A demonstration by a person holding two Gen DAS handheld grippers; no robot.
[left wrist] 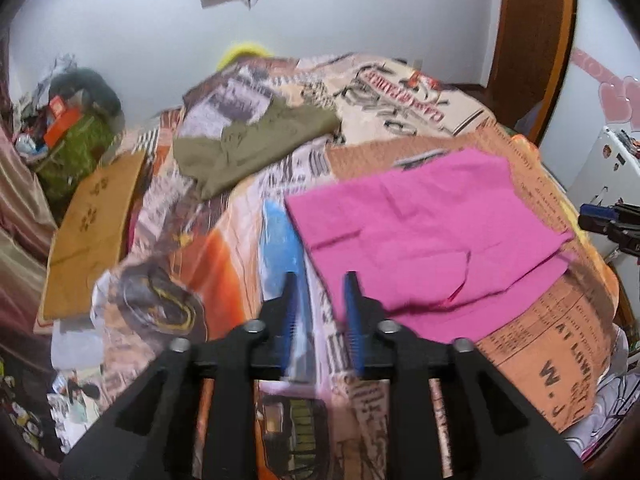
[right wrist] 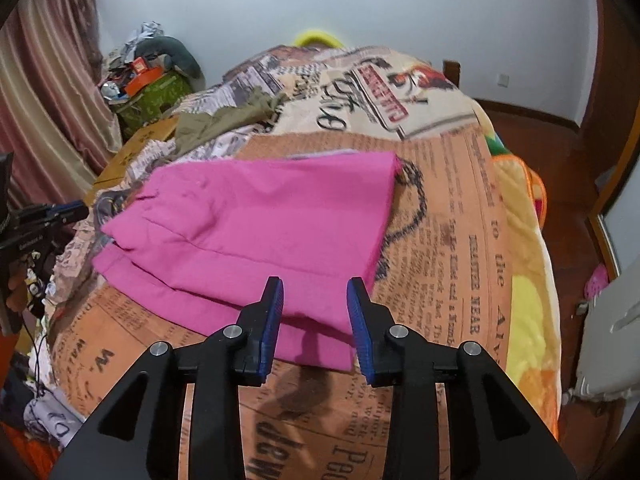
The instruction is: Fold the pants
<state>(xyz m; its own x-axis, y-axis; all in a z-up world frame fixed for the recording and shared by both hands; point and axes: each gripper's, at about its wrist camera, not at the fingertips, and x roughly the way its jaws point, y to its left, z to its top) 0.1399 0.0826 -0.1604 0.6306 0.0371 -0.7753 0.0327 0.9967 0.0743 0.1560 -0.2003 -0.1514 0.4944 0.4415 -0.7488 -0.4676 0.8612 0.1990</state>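
The pink pants (left wrist: 432, 236) lie folded in layers on the newspaper-print bedspread (left wrist: 552, 344). In the left wrist view my left gripper (left wrist: 322, 280) is open and empty, just left of the pants' near edge. In the right wrist view the pants (right wrist: 256, 232) fill the middle, and my right gripper (right wrist: 316, 286) is open and empty over their near edge. The right gripper also shows at the right edge of the left wrist view (left wrist: 608, 220). The left gripper shows at the left edge of the right wrist view (right wrist: 48, 216).
An olive green garment (left wrist: 248, 144) lies crumpled farther back on the bed. A cardboard box (left wrist: 92, 232) sits at the bed's left side, with a cluttered pile (left wrist: 72, 120) beyond it. A white appliance (left wrist: 604, 172) stands to the right. Wooden floor (right wrist: 560, 168) lies right of the bed.
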